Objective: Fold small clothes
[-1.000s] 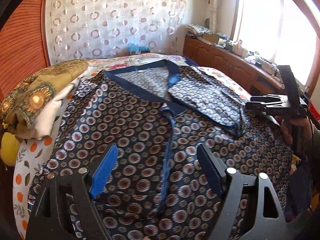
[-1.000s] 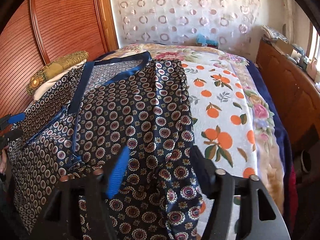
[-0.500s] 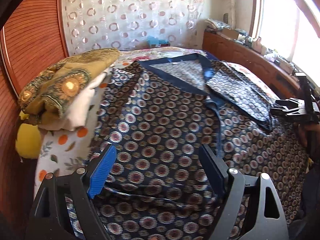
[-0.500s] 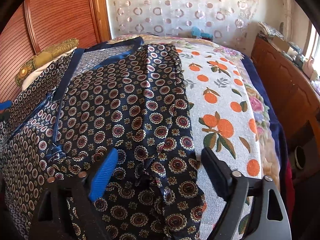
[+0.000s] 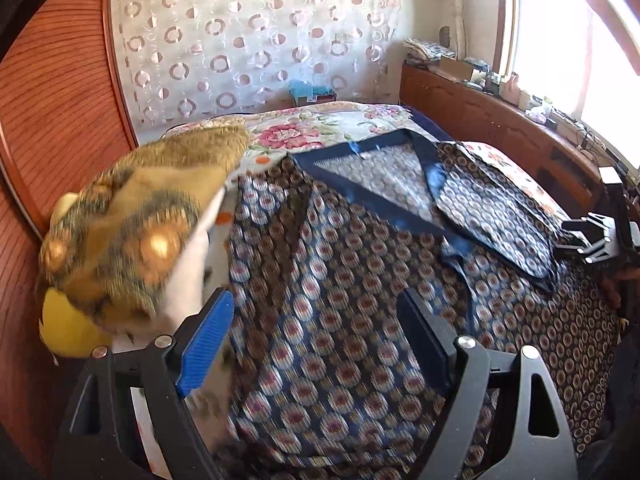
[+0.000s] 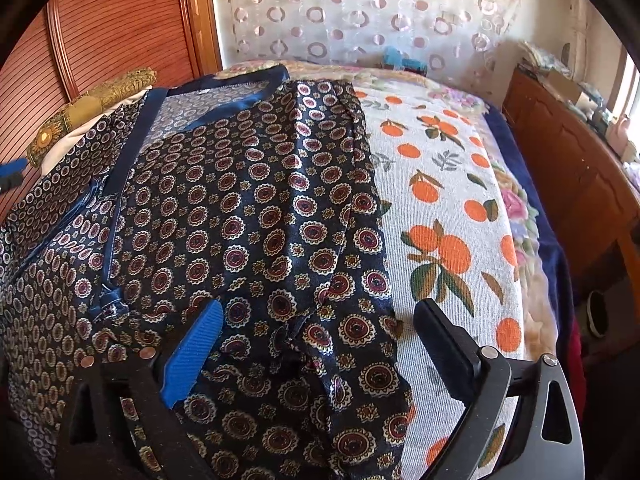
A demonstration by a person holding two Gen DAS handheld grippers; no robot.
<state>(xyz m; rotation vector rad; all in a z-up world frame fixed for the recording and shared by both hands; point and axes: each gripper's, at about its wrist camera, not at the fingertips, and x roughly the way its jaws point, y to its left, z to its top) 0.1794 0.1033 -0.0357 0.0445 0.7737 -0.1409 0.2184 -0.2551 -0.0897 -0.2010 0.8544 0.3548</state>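
A navy patterned garment (image 5: 360, 280) with blue trim lies spread on the bed; its right part is folded over the middle. My left gripper (image 5: 316, 340) is open and empty, low over the garment's left edge. My right gripper (image 6: 320, 344) is open and empty over the garment's (image 6: 248, 216) bunched right edge. The right gripper also shows in the left wrist view (image 5: 592, 236) at the far right. A blue finger pad of the left gripper (image 6: 12, 168) shows at the left edge of the right wrist view.
A folded golden and white pile (image 5: 132, 232) sits on the bed to the left, over a yellow item (image 5: 68, 332). An orange-print bedspread (image 6: 448, 208) lies to the right. A wooden wardrobe (image 5: 52, 120) stands at left, a wooden counter (image 5: 500, 120) under the window at right.
My left gripper has swung left, toward the garment's left edge and the golden pile. My right gripper has dropped closer to the bunched right edge. Both stay open.
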